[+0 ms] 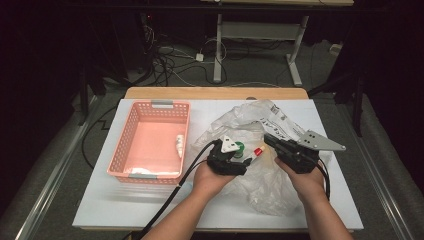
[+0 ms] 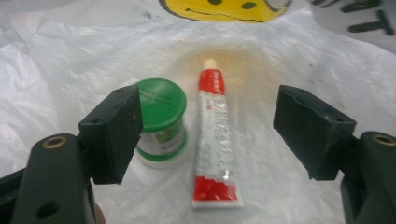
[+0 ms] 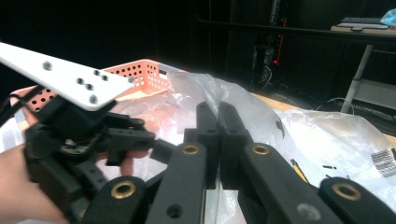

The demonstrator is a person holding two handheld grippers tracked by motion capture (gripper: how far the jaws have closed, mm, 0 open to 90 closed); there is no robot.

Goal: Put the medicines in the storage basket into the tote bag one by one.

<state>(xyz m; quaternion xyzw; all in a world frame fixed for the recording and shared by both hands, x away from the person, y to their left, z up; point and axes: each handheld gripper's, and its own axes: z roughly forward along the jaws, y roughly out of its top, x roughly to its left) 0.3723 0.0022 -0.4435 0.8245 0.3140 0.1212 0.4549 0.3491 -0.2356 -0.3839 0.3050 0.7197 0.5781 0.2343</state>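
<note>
L gripper [image 2: 208, 135]: fingers [image 2: 114, 133] wide apart, nothing pinched. Red-and-white tube [image 2: 215, 140] lies flat in the gap betw. them, centre of frame, cap end toward the top, touching neither finger. Small jar w/ green lid [image 2: 161, 121] stands just left of the tube, partly behind the left-hand finger; can't tell if they touch. Both rest on the crinkled clear plastic bag [image 2: 327, 60]; yellow print at upper centre of that view.

R gripper [image 3: 218, 140]: fingers pressed together, closed. Can't tell if a fold of bag is caught betw. them.

High view: L gripper [image 1: 247, 159] centre frame, R gripper [image 1: 272, 140] just right of it, tips near each other over the bag [image 1: 260, 190]. Green lid [image 1: 240, 148] and red end of tube [image 1: 259, 151] peek out betw. the two. Pink basket [image 1: 150, 107] at centre left on the white bench [image 1: 100, 205], w/ a small white item [image 1: 179, 145] inside near its right wall.

R gripper view adds the basket [image 3: 144, 74] at upper left behind the L gripper [image 3: 126, 144], plus a barcode label [image 3: 387, 161] on the bag at far right. L gripper view alone gives the tube's full length and the finger gap.
</note>
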